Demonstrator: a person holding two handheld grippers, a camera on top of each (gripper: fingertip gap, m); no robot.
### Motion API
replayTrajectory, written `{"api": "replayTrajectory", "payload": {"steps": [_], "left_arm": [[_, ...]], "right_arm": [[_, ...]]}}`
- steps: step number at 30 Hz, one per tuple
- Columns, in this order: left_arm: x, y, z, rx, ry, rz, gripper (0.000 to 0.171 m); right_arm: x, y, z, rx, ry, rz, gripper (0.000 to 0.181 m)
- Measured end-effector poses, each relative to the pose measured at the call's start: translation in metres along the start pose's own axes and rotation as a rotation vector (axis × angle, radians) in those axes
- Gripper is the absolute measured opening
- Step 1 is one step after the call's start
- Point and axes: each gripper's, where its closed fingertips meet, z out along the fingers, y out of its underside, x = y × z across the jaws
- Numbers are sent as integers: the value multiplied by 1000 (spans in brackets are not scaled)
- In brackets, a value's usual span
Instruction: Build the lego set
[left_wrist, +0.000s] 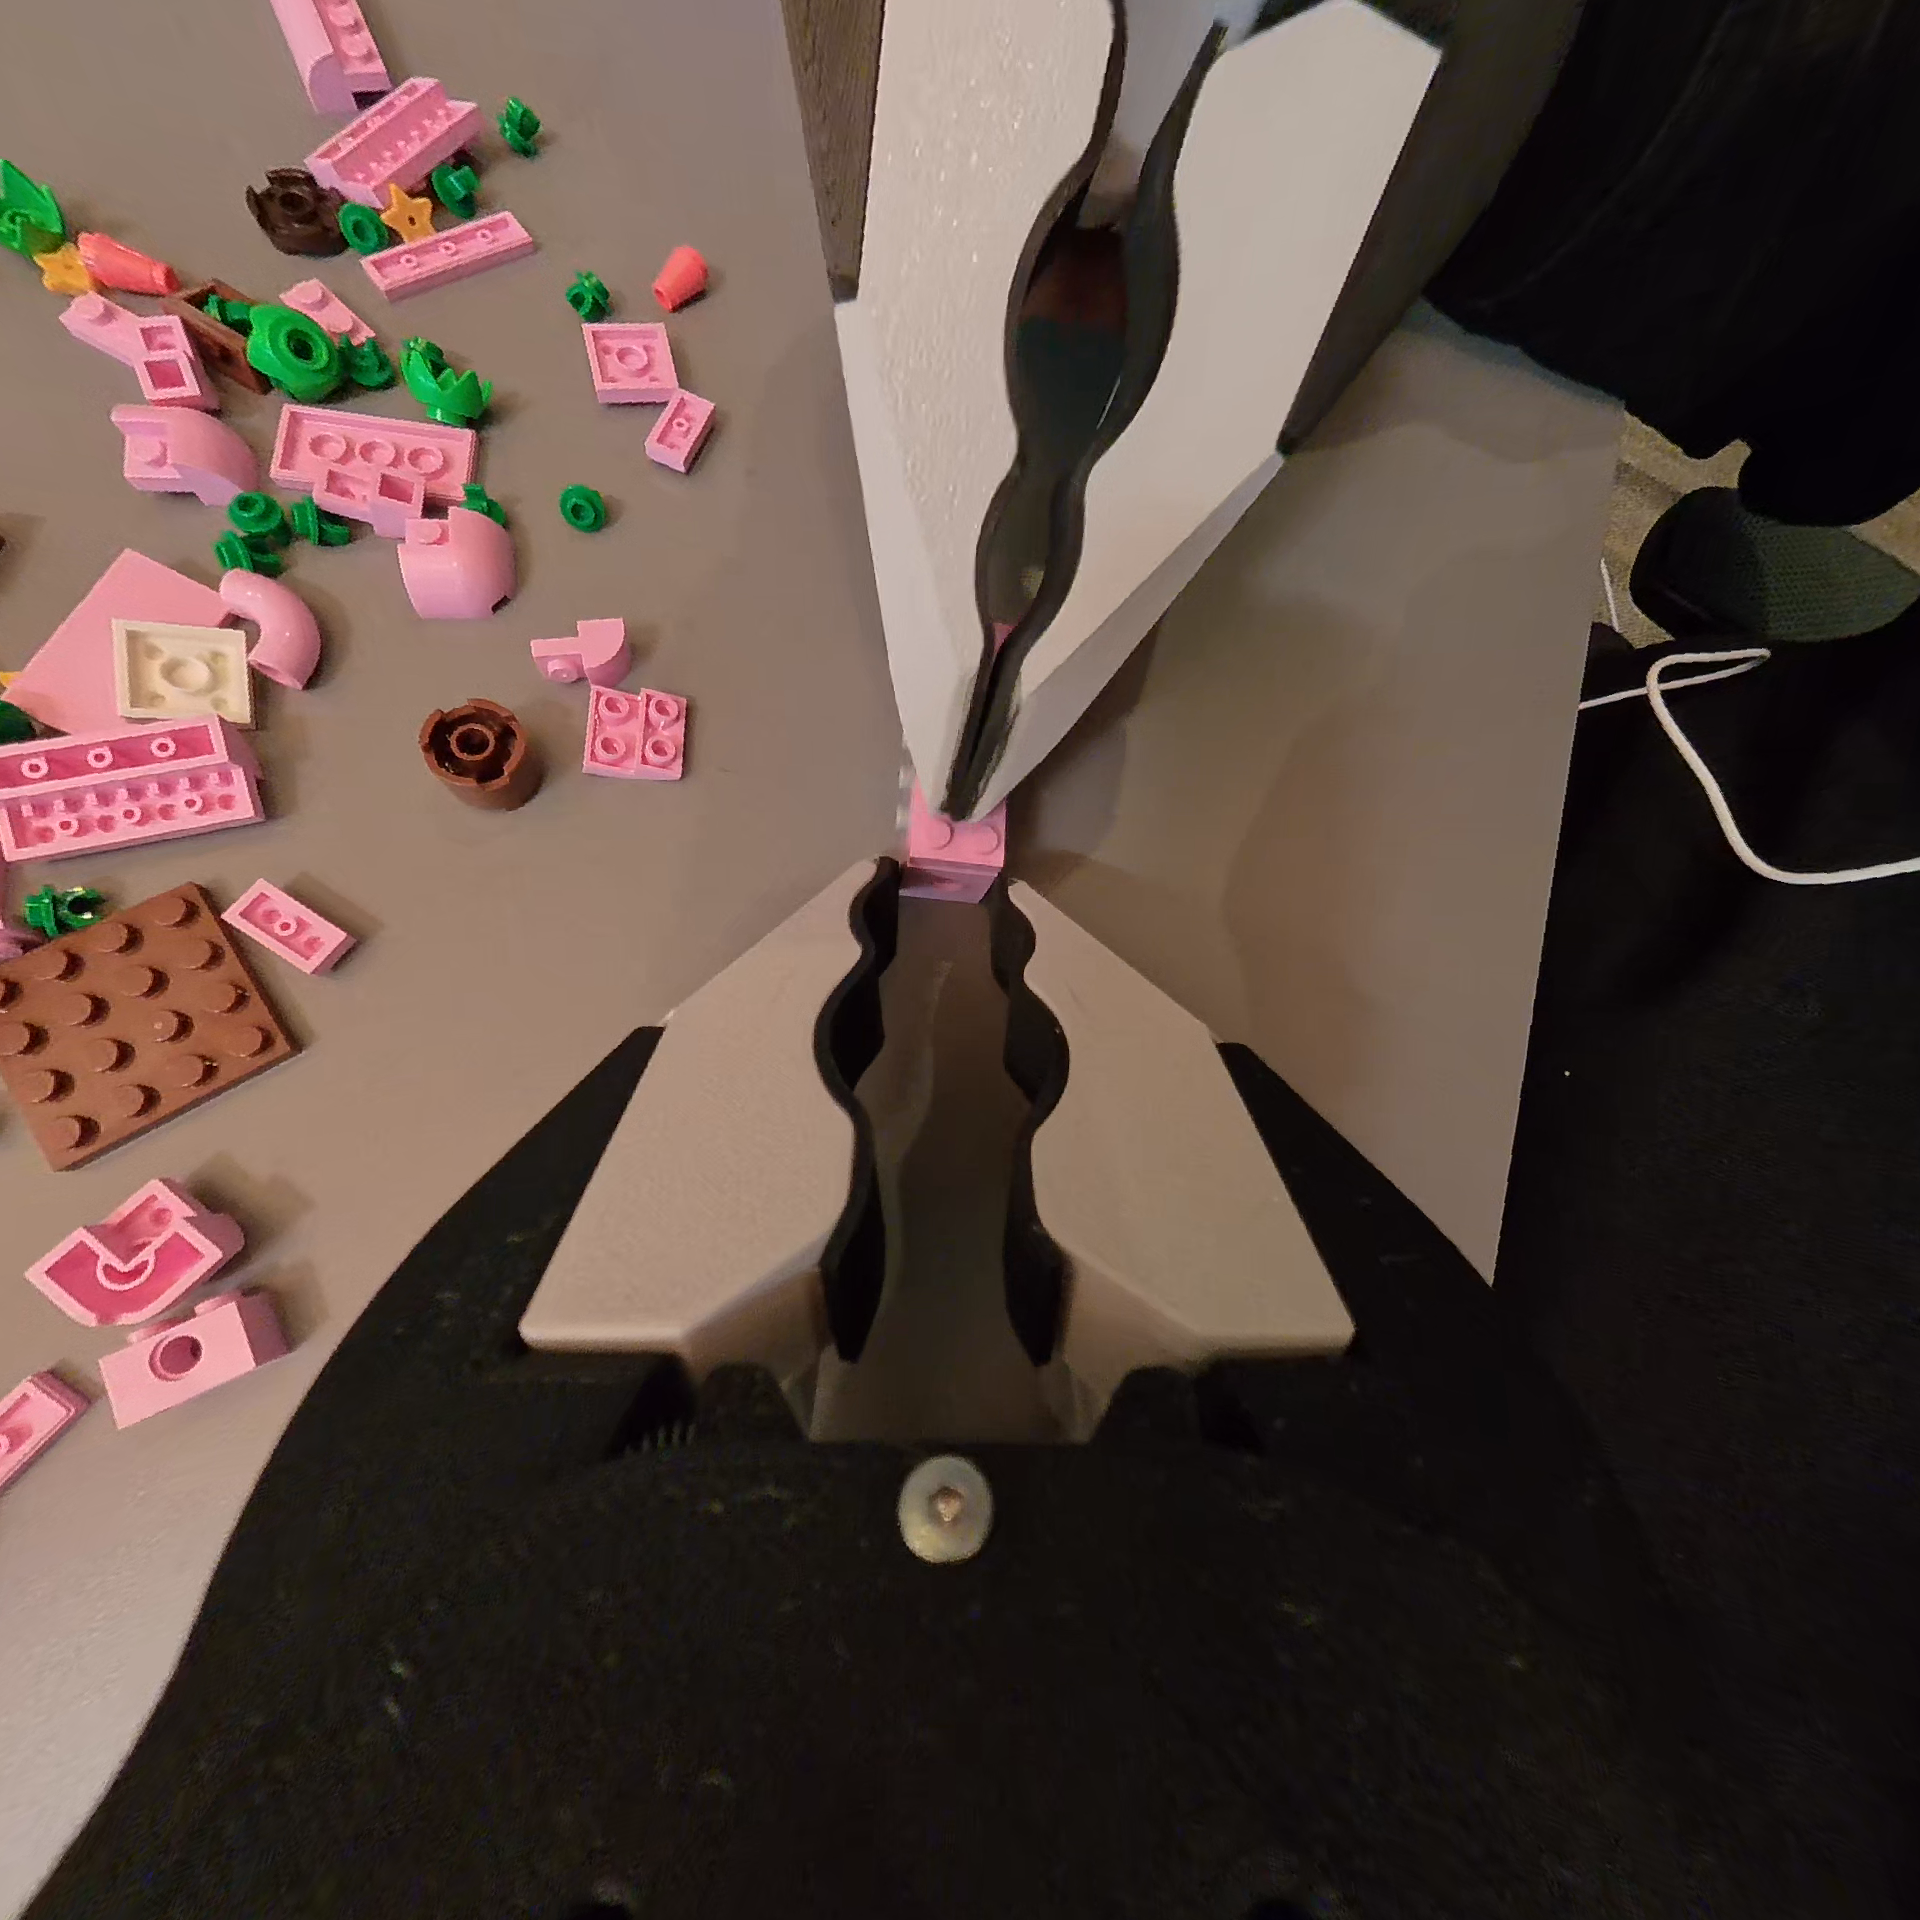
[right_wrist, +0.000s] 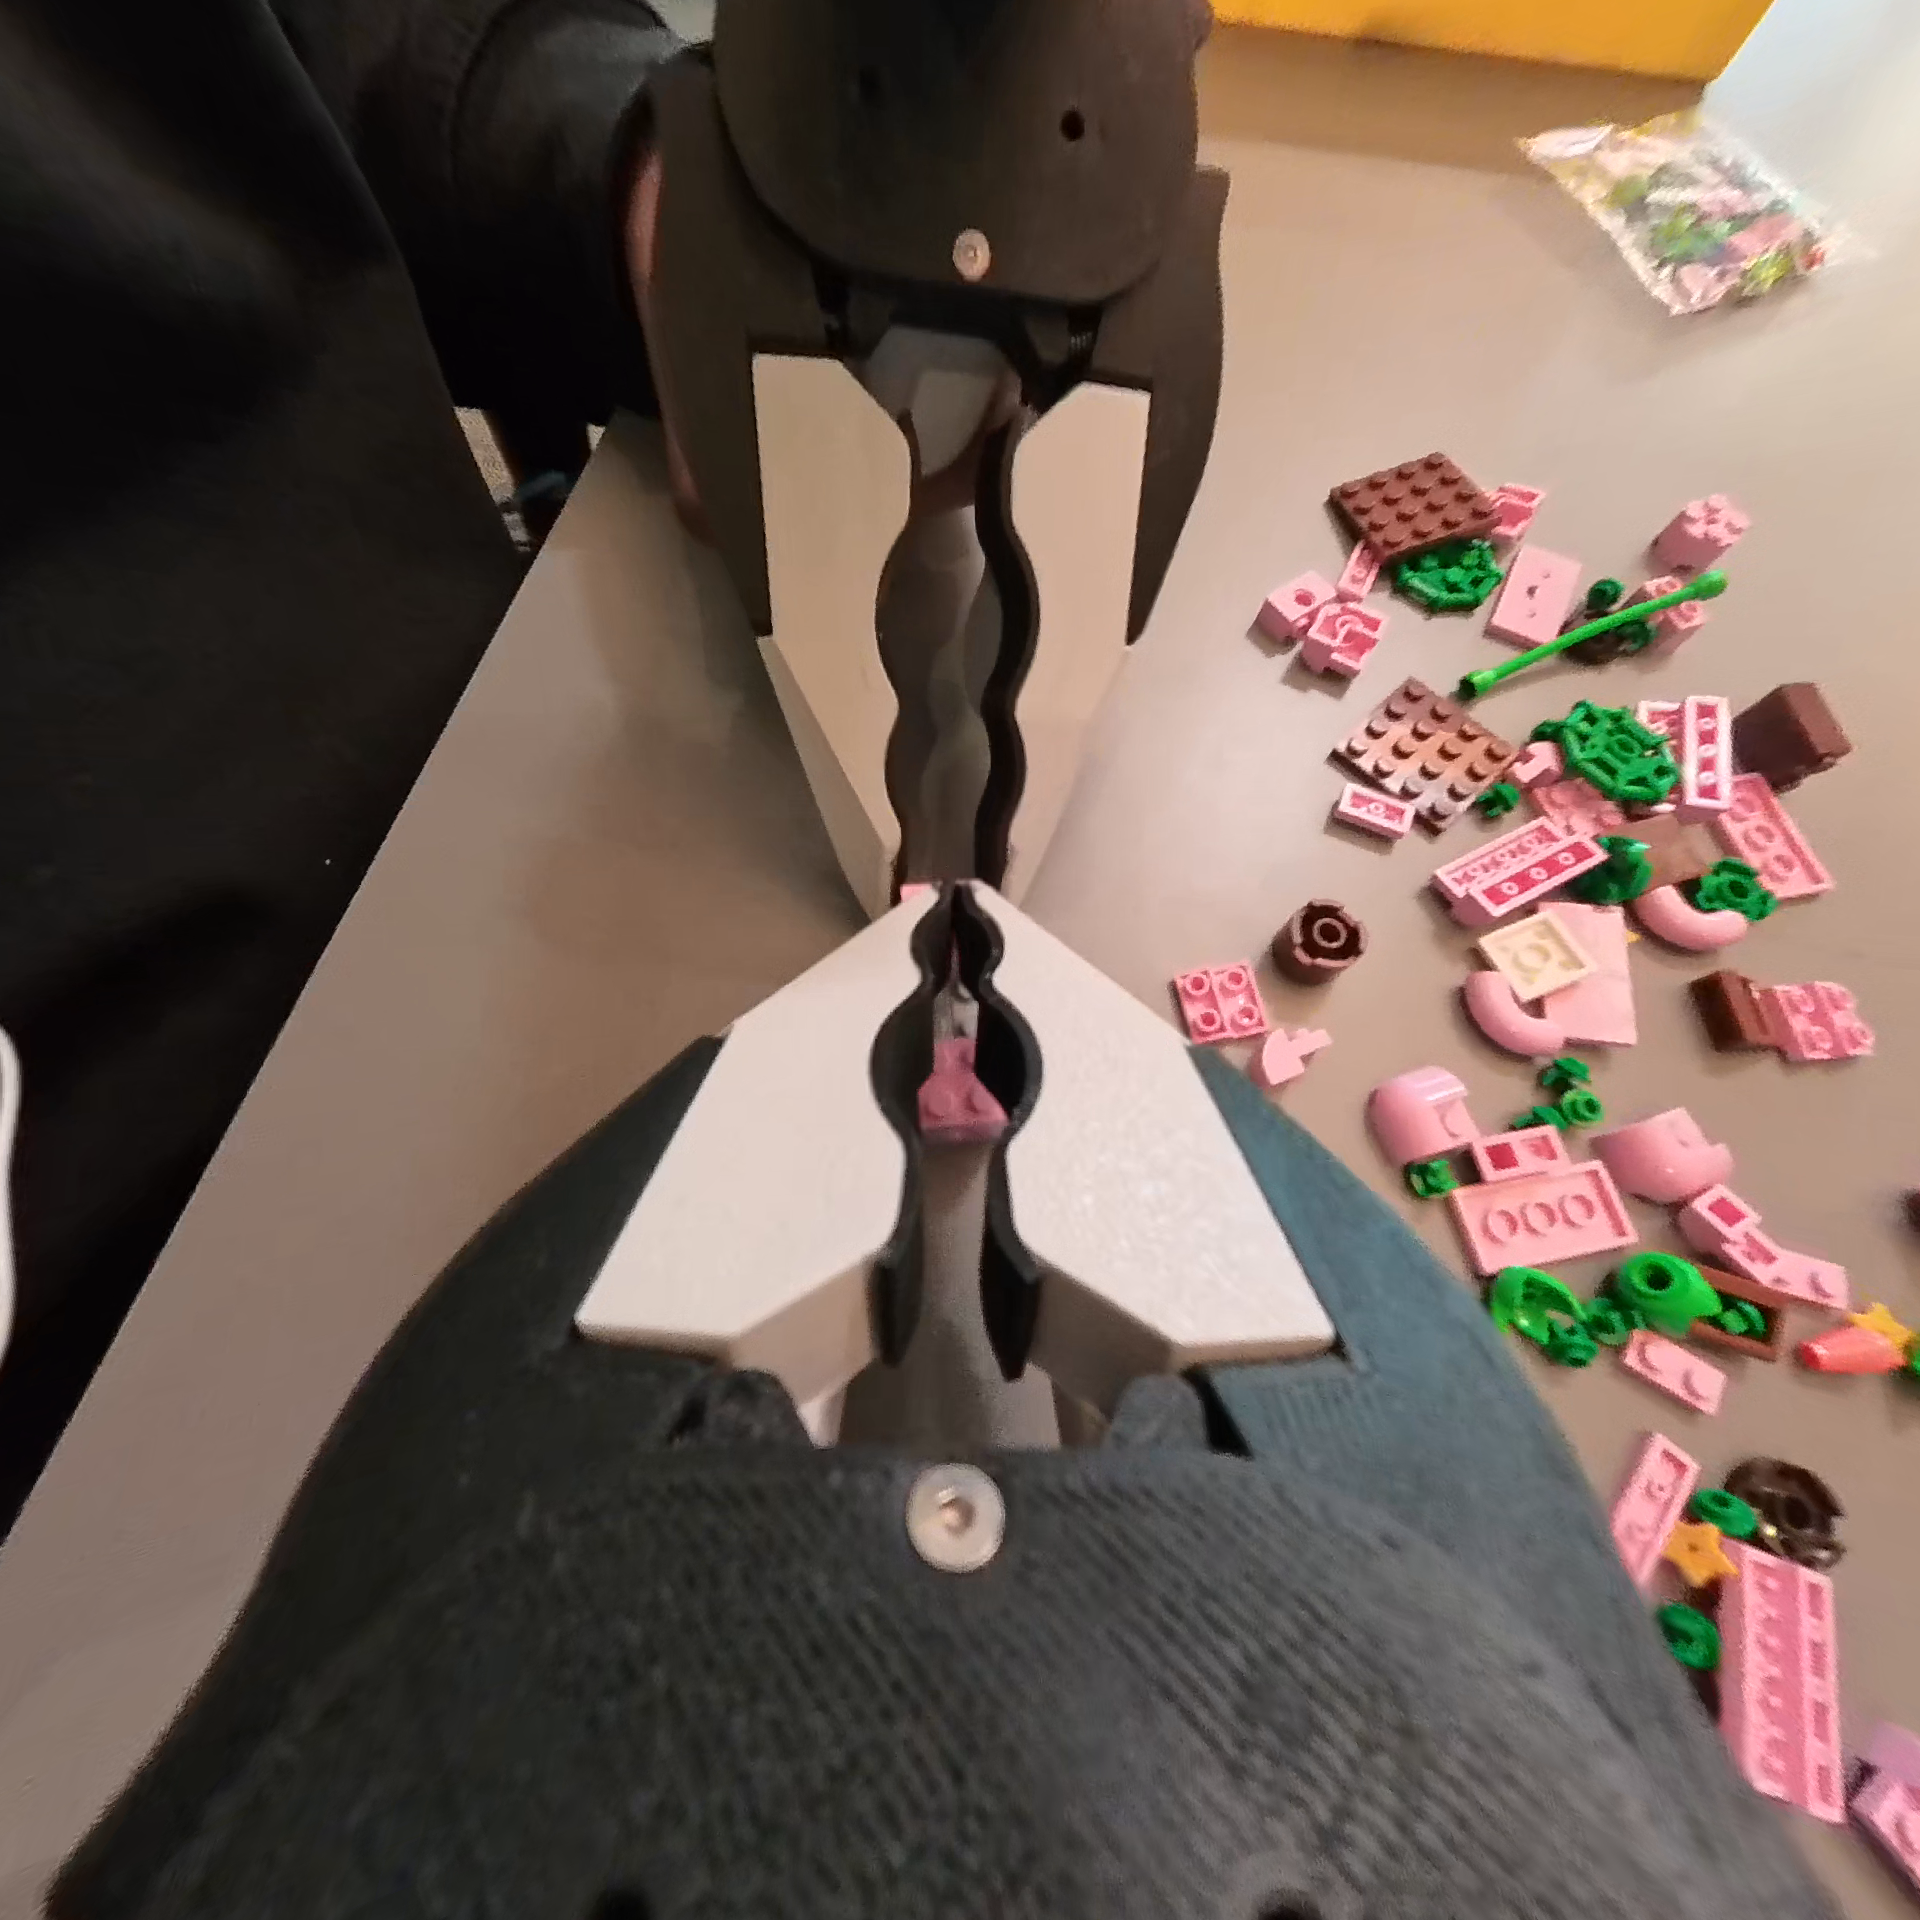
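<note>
A small pink plastic studded brick (left_wrist: 956, 847) is held above the grey worktop (left_wrist: 727, 644) between the tips of the left gripper (left_wrist: 943, 883), studs up, touched from above by the right gripper (left_wrist: 971, 800). Loose pink, green and brown pieces (left_wrist: 343, 468) are scattered left of it.

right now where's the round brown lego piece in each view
Left wrist view: round brown piece stands left of centre on the grey table, left of the jaws.
Right wrist view: round brown piece sits right of centre, right of the jaws.
Shared landmark: the small pink square plate beside it.
</note>
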Motion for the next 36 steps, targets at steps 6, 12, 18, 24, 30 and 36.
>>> {"api": "replayTrajectory", "payload": {"steps": [6,12,18,24,30,36], "left_arm": [[0,0,0,0,0,-1,15],[0,0,0,0,0,0,15],[0,0,0,0,-2,2,15],[0,0,-1,3,2,2,15],[-4,-1,-1,10,-8,-26,15],[-5,-3,-3,31,37,-86,15]], "right_arm": [[1,2,0,-4,4,11,0],[0,-11,-7,66,1,12,0],[3,-6,-4,28,44,-24,0],[6,-19,-16,107,120,-120,9],[-9,-18,-4,21,214,-378,24],[2,-9,-7,-12,249,-309,35]]}}
